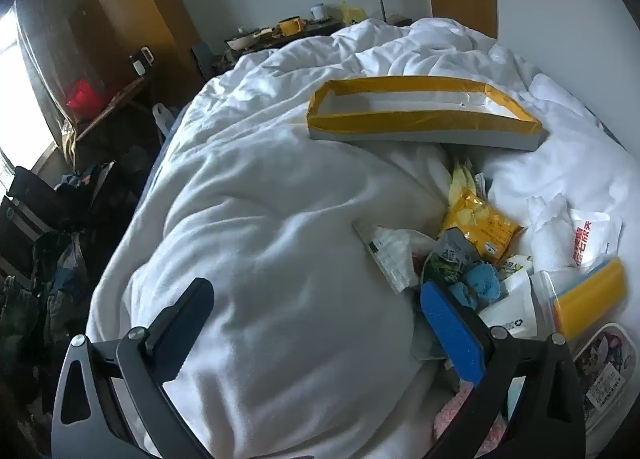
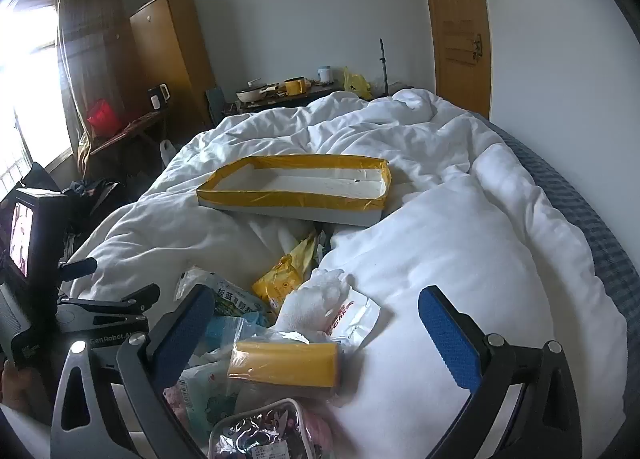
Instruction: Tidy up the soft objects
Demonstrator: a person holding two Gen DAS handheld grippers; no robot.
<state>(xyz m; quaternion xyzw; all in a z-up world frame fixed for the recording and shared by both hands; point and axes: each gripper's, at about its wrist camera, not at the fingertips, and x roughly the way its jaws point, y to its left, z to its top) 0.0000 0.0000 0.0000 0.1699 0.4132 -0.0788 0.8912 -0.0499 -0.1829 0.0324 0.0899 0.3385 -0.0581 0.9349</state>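
A pile of soft packets lies in a fold of the white duvet (image 1: pixel 248 219): a yellow snack bag (image 1: pixel 482 227), a blue fuzzy item (image 1: pixel 480 285), a white towel (image 1: pixel 550 227), a yellow sponge in a clear bag (image 1: pixel 588 299) and a pink fluffy item (image 1: pixel 460 415). An empty shallow tray with yellow-taped rim (image 1: pixel 424 115) rests further up the bed. My left gripper (image 1: pixel 316 323) is open and empty, left of the pile. My right gripper (image 2: pixel 316 327) is open and empty above the sponge bag (image 2: pixel 284 363), the towel (image 2: pixel 316 299) and the tray (image 2: pixel 296 187) beyond.
A clear patterned pouch (image 2: pixel 256 435) lies nearest me. The left gripper's body (image 2: pixel 36 243) shows at the left in the right wrist view. Clothes are heaped on the floor (image 1: pixel 60 259) left of the bed. A wardrobe (image 2: pixel 172 55), a cluttered desk (image 2: pixel 288 93) and a door (image 2: pixel 456 23) stand beyond.
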